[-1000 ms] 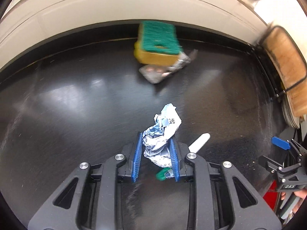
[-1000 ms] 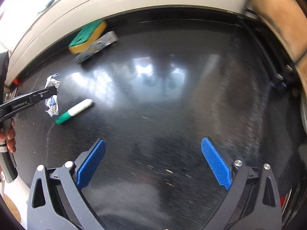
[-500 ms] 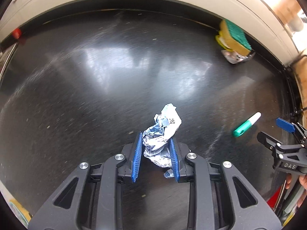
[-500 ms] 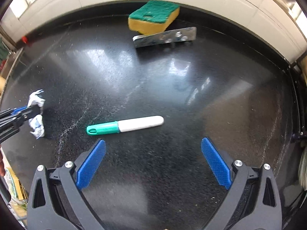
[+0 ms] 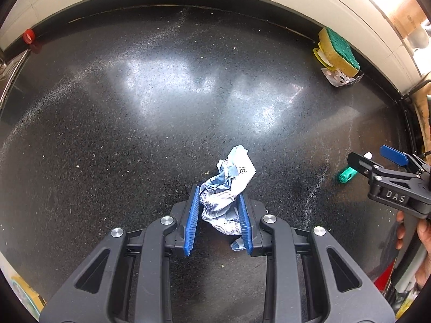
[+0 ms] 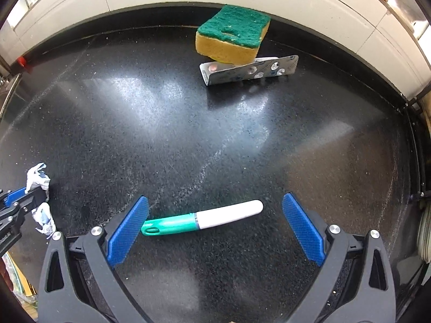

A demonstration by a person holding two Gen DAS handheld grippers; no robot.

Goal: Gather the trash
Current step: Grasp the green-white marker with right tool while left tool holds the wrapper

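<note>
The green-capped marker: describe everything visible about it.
The marker has a glossy green cap with a clip and a white, round-ended barrel, apparently plastic. It lies flat on the dark speckled countertop, cap to the left, between the open jaws of the right hand-held gripper, neither pad touching it.

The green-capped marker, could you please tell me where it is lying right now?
In the right wrist view the marker lies flat on the black countertop, between the open jaws of the right gripper, cap toward the left jaw, well in front of the sponge.

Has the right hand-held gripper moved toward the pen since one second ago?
Yes. The right hand-held gripper now straddles the pen, nearer the sponge.
</note>
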